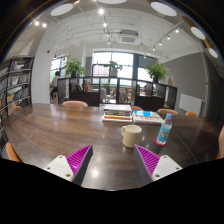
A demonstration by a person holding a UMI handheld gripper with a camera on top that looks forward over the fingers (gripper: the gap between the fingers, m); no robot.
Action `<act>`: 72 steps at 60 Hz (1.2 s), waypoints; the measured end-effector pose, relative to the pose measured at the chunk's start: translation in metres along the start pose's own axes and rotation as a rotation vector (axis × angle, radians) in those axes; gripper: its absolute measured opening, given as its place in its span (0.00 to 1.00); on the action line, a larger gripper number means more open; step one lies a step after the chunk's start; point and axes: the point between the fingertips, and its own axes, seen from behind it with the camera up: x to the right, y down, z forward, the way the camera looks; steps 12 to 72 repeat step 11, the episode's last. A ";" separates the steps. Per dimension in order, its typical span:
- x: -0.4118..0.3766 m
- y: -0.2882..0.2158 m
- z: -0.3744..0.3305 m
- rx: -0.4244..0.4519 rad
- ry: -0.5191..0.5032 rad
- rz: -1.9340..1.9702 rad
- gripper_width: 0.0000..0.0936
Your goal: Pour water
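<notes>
A cream mug [131, 135] stands on the dark wooden table [60, 125], just ahead of my fingers and a little right of centre. A blue water bottle with a pink cap [165, 129] stands upright to the mug's right, beyond my right finger. My gripper [113, 160] is open and empty, held above the table's near part, its magenta pads [80, 158] spread wide with only bare table between them.
A stack of books [117, 113] and a blue book [146, 116] lie beyond the mug. Chairs [75, 103] line the table's far edge. A bookshelf [17, 85] stands at the left, with plants and windows behind.
</notes>
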 end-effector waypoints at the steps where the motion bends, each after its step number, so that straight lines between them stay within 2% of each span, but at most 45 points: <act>1: -0.002 0.000 -0.001 -0.001 -0.002 -0.003 0.91; 72: -0.019 -0.006 -0.015 0.014 -0.022 -0.021 0.91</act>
